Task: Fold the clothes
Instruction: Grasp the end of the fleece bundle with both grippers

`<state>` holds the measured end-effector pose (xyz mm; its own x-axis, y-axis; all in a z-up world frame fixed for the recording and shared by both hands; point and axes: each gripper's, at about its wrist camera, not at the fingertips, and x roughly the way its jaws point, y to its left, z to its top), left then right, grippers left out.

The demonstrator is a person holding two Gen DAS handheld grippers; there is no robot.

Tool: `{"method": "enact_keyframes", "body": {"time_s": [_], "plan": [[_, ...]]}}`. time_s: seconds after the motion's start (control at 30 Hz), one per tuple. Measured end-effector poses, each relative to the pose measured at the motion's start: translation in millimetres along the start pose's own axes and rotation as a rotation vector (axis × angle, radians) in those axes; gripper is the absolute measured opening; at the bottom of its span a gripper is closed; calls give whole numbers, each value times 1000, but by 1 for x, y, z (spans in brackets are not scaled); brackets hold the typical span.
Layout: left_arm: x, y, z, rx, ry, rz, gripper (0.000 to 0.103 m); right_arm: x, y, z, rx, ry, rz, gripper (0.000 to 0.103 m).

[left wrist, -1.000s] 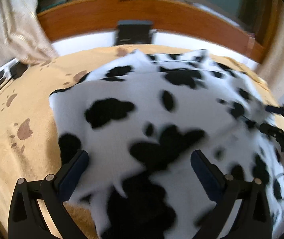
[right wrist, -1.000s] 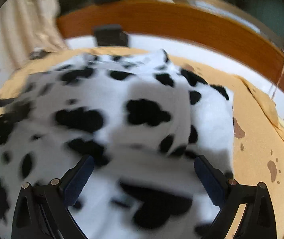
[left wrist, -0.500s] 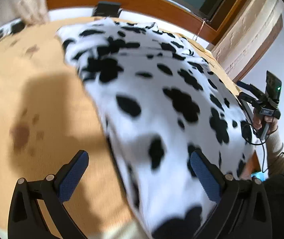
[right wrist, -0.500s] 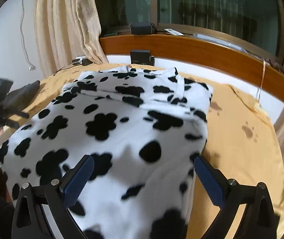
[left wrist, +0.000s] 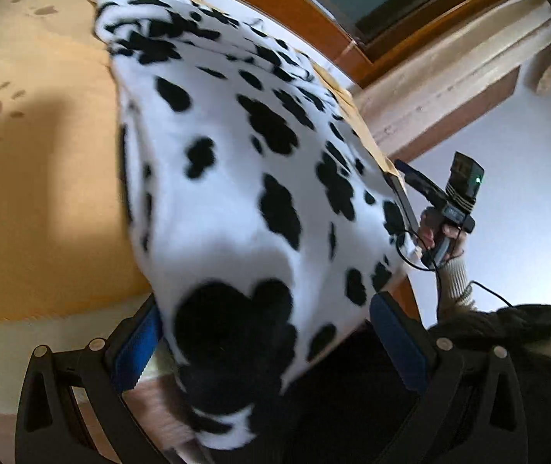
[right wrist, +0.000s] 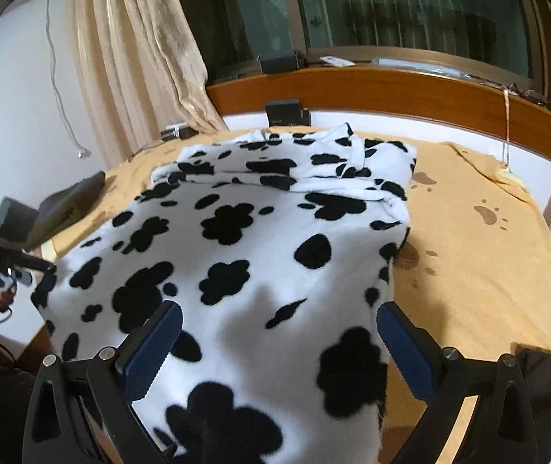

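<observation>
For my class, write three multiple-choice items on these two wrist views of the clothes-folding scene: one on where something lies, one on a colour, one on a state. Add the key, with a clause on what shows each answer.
1. Where does the cow-print garment lie?
A. on the yellow paw-print cover
B. on the window ledge
C. on the floor

2. What colour are the pads on the gripper fingers?
A. red
B. blue
C. green

3. How do the jaws of the right gripper stand?
A. shut on a sleeve
B. shut on nothing
C. open, with the garment's near edge between them

Key: 1 A, the cover shows beside the garment on both sides; 2 B, the ribbed pads are blue in both views; 3 C, the fingers stand wide apart with fabric between them, as do those of the left gripper.
</observation>
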<state>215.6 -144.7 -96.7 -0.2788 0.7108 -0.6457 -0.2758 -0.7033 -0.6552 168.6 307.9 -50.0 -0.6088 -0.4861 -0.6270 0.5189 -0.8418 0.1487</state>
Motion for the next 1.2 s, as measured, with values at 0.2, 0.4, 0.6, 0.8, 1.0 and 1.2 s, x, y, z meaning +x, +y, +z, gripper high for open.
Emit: {"method": "enact_keyframes", "body": {"time_s": [0.2,0.4,0.6,0.8,1.0,1.2], "plan": [[0,7,-3,-66,-16,-138,103,-23,-23,-11,124,-19,59,102],[-2,8,-1,-70,-33,-185,103,-64,-59,-34,341,-74,170,102],[-2,8,-1,-48,-35,-170,103,-75,-58,-52,377,-57,175,102],[-1,5,-5,-17,-33,-139,103,-53,-50,-68,359,48,96,74],[2,1,-8,14,-23,-103,103,-38,-53,-82,364,141,38,58],[4,1,-5,4,-17,-111,103,-45,-58,-86,379,137,28,58]]}}
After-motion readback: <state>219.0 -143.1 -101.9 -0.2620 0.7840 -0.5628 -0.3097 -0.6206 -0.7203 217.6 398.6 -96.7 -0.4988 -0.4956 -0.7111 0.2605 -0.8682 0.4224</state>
